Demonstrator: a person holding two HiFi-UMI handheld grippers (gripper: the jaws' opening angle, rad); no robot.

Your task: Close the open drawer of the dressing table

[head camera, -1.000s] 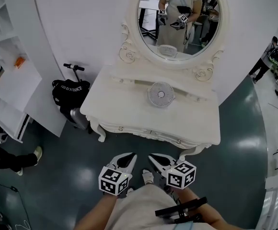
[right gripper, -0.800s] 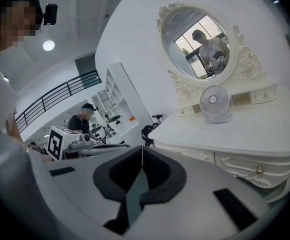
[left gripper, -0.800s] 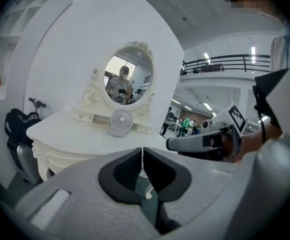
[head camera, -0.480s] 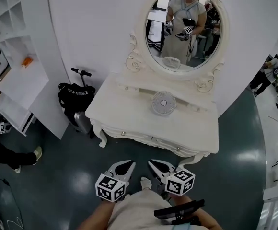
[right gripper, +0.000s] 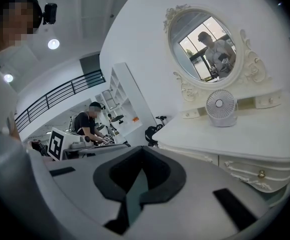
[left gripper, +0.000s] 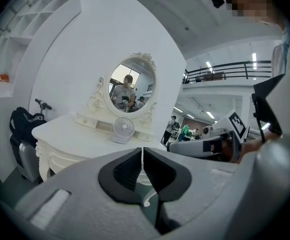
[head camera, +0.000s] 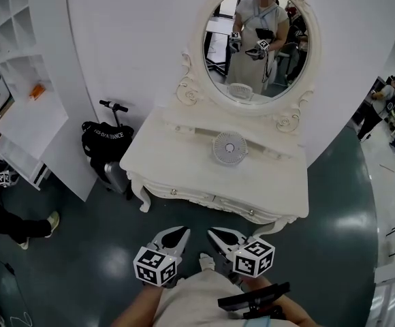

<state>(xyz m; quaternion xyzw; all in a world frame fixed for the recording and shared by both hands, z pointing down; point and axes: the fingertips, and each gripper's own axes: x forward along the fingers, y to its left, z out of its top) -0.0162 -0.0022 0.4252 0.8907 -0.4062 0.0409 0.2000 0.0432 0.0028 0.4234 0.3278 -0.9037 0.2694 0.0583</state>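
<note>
My left claw (head camera: pixel 177 234) and right claw (head camera: pixel 218 235) are both pressed together on nothing, side by side, low near my body. Well ahead stands the dressing table (head camera: pixel 177 162) — its drawer fronts (head camera: pixel 204 197) face me, seemingly flush — with a small fan (head camera: pixel 229 148) on top.

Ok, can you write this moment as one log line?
left gripper: shut, empty | right gripper: shut, empty | both: in front of dressing table, not touching | drawers: look closed | fan: on dressing table
</note>
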